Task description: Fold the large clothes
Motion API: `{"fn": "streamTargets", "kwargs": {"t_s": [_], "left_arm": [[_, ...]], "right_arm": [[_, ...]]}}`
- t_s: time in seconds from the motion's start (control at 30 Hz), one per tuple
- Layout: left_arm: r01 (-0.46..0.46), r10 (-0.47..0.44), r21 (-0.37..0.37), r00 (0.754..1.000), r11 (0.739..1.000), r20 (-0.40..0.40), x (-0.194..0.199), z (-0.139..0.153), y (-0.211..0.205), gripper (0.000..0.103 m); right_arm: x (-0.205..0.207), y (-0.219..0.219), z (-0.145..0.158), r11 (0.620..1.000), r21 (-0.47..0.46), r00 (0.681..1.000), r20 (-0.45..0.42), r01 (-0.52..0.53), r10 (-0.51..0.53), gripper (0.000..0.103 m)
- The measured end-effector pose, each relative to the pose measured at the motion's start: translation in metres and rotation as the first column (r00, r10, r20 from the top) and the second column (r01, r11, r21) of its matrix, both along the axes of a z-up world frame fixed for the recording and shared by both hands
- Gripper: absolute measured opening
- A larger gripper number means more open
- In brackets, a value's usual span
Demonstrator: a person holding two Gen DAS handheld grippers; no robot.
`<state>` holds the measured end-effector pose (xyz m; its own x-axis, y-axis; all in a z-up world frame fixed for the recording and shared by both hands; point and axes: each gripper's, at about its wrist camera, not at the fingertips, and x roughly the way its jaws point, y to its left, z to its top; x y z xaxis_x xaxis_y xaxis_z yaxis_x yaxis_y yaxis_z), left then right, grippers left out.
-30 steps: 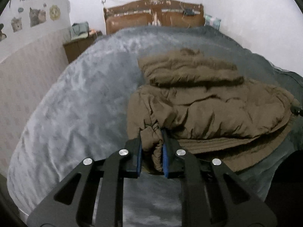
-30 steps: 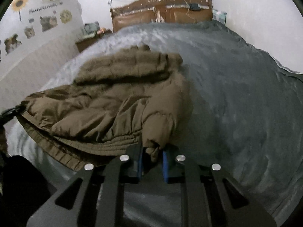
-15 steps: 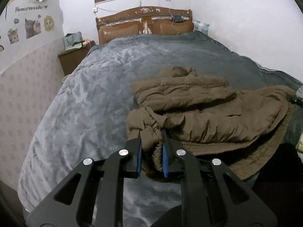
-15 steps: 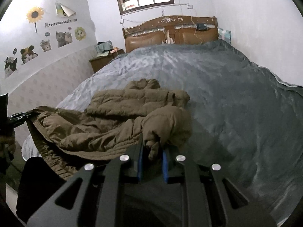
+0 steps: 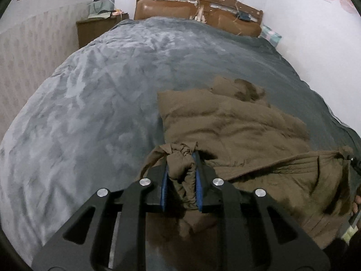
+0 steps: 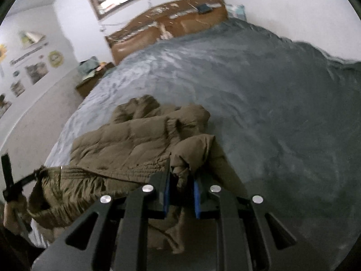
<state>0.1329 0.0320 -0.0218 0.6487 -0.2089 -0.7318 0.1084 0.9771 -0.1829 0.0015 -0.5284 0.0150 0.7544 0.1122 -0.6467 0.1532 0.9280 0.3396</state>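
Item: brown jacket (image 5: 237, 124), hem corners clenched in your left tool (image 5: 181, 174) and right tool (image 6: 180, 180), body lying upper-frame ahead on the bed (image 5: 101, 90).

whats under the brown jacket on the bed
The grey blanket shows all around the brown padded jacket, so the jacket lies on it. Whatever sits directly beneath the jacket is covered and cannot be seen.

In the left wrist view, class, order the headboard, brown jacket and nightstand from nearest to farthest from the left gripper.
1. Brown jacket: clamped in the left gripper, spreading to the right.
2. Nightstand: far left, by the wall.
3. Headboard: farthest, at the bed's end.
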Motion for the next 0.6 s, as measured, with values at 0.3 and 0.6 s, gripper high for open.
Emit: {"fn": "streamTargets", "kwargs": {"t_s": [0.3, 0.6], "left_arm": [[-0.086, 0.086, 0.001, 0.996, 0.996, -0.001, 0.04, -0.05, 0.022, 0.08], [-0.047, 0.092, -0.284, 0.985, 0.958, 0.147, -0.022, -0.008, 0.082, 0.1]], "right_arm": [[0.065, 0.005, -0.053, 0.998, -0.034, 0.998, -0.025, 0.059, -0.06, 0.031], [-0.014, -0.016, -0.001, 0.978, -0.097, 0.939, 0.312, 0.185, -0.147, 0.099]]}}
